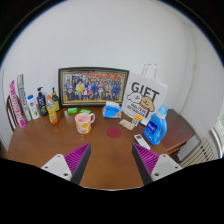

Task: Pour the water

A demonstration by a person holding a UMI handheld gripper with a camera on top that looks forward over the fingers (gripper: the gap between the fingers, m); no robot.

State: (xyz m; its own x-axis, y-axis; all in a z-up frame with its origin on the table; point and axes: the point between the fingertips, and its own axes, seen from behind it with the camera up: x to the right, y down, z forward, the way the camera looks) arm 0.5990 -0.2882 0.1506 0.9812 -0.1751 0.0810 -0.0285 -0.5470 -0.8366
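My gripper [111,160] hovers open over the brown wooden table [100,145], its two purple-padded fingers [78,158] spread wide with nothing between them. Well beyond the fingers, a pink mug [85,122] with a pale inside stands on the table. To its right a blue bottle [155,126] with a white cap stands beside a pink coaster [114,131]. An orange bottle [53,106] stands further left.
A framed group photo [93,86] leans on the white wall at the back. A white "GIFT" bag [145,98] stands at the right. Several tubes and bottles [27,103] line the left. A small white card [125,122] lies near the coaster.
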